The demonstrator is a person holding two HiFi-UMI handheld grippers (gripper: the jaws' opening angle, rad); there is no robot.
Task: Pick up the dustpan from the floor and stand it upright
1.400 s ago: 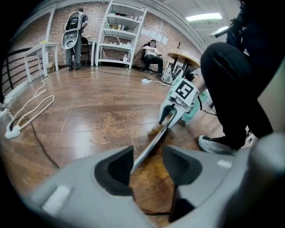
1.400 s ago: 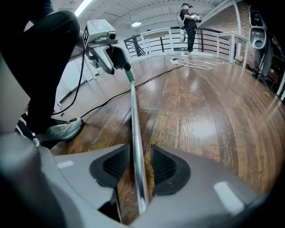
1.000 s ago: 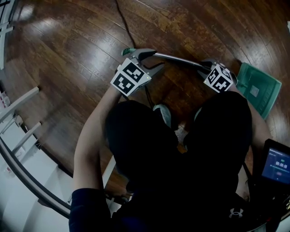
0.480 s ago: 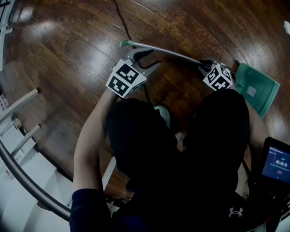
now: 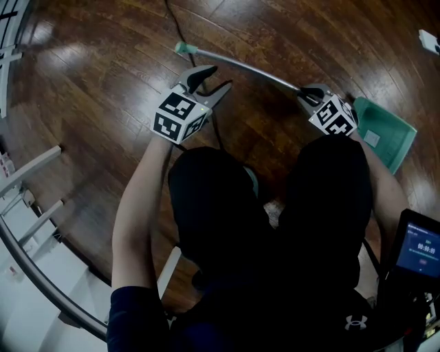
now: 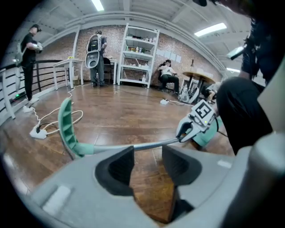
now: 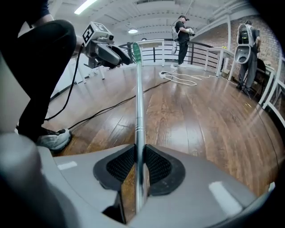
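Observation:
The dustpan lies across the wood floor: a green pan (image 5: 388,134) at the right and a long metal pole (image 5: 254,71) that ends in a green grip (image 5: 180,48). My right gripper (image 5: 307,93) is shut on the pole near the pan. Its jaws have just been closing, and in the right gripper view both pads press on the pole (image 7: 139,98). My left gripper (image 5: 218,77) stands open just short of the pole's grip end. In the left gripper view the pole (image 6: 133,146) crosses beyond the open jaws with nothing between them.
A black cable (image 5: 172,20) runs over the floor past the grip end. White railing bars (image 5: 27,159) stand at the left and a lit screen (image 5: 421,249) at the lower right. A white power strip (image 6: 38,131) lies on the floor. People and shelving are far off.
Both grippers have moved up and away from me. The pole's grip end has swung further out, and the pan has shifted with the pole in the right gripper.

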